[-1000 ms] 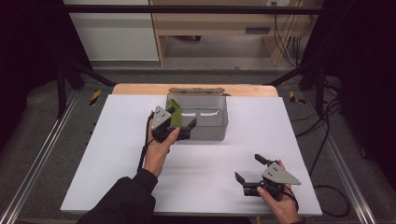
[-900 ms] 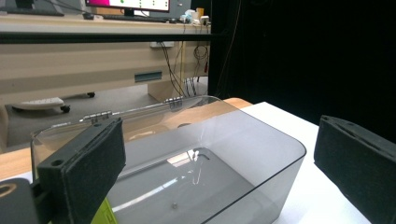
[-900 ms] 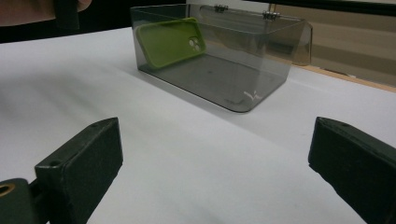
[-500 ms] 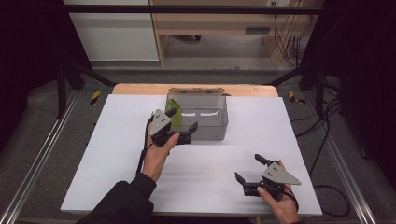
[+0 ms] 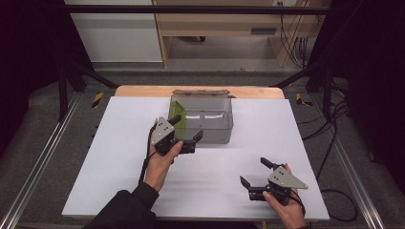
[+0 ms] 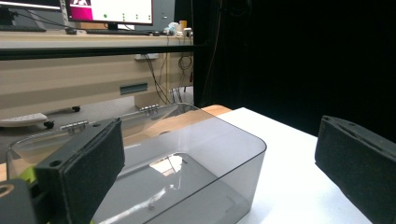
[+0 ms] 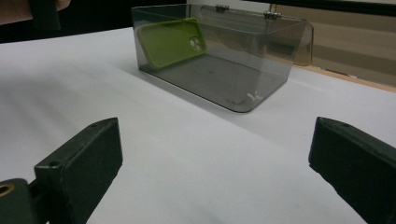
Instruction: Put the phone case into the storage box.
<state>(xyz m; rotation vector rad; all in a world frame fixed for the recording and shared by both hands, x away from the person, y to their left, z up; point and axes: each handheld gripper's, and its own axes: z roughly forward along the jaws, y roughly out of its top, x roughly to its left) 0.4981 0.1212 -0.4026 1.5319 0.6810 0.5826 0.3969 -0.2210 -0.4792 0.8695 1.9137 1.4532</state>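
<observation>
Now the green phone case [image 7: 170, 41] is seen inside the smoky clear box [image 5: 203, 120], leaning tilted against the box's left end wall, lower edge on the box floor. In the high view a strip of green [image 5: 177, 110] is visible at that same end.

Change over the last second: the left gripper [image 5: 187, 131] has been drawn back slightly toward the person and lowered away from the box rim. A second ago one jaw was held over the green case at the left end; now the jaws are spread wide with nothing between them, one jaw just above the rim corner, the other out in front of the near wall. In the left gripper view the box [image 6: 187, 163] is framed between the two parted pads, and no case is gripped. The case itself is not seen to have shifted.

The right gripper [image 5: 255, 176] is unmoved, parked on the white table [image 5: 119, 143] near the right front, well apart from the box. Its jaws are also wide apart and empty.

Judgement: the case is taken as released and deposited, and the left hand is being retracted. The placing step looks complete. The hinged lid [image 5: 200, 92] is folded back behind the box, so closing it may be what remains. The tilted case could be caught by the lid if it stands above the rim; that cannot be told from these views.
</observation>
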